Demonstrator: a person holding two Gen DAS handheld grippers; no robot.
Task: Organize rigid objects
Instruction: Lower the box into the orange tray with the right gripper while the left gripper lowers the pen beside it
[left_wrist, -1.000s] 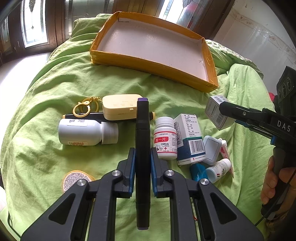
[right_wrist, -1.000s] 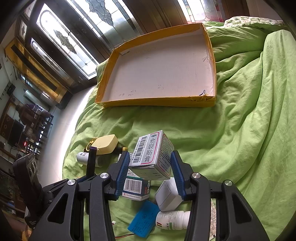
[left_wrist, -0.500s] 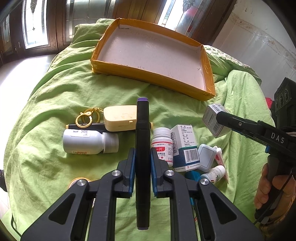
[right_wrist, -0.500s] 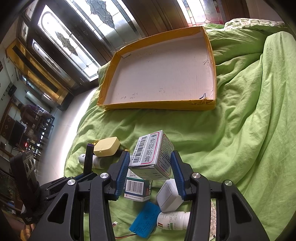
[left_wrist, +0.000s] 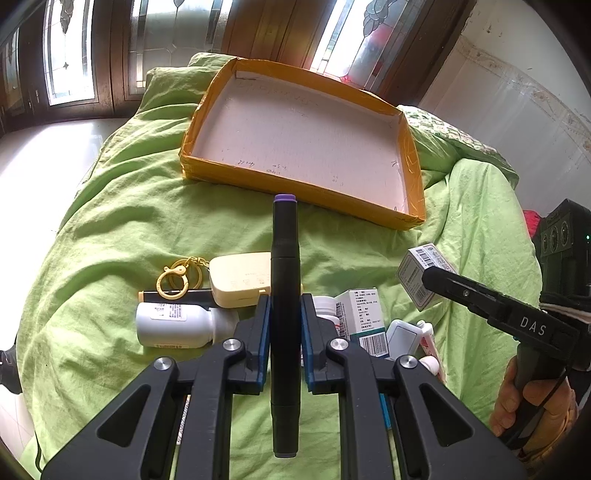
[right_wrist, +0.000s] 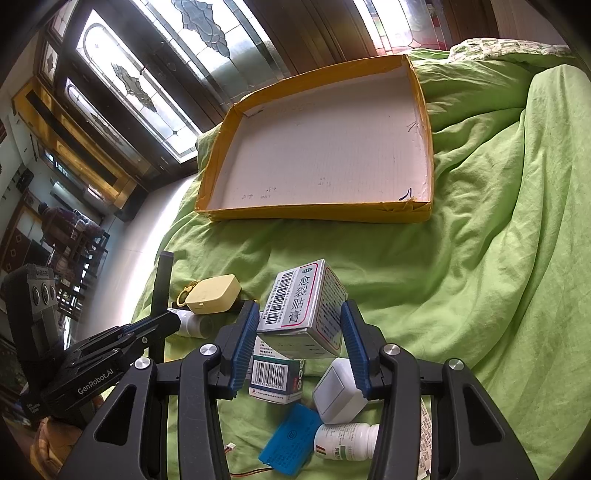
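My left gripper is shut on a long black marker with a purple tip, held upright above the green bedspread and pointing at the tray. My right gripper is shut on a white medicine box with a barcode and red-framed characters, held above the pile. The yellow-edged cardboard tray lies empty beyond both; it also shows in the right wrist view. The right gripper with its box shows at the right of the left wrist view.
On the bedspread lie a white bottle, a cream case with a gold keyring, a teal-and-white box, a white square case, a blue pack and a small bottle.
Both grippers have risen and moved toward the tray with their objects still held. The pile of items has dropped lower in both views.
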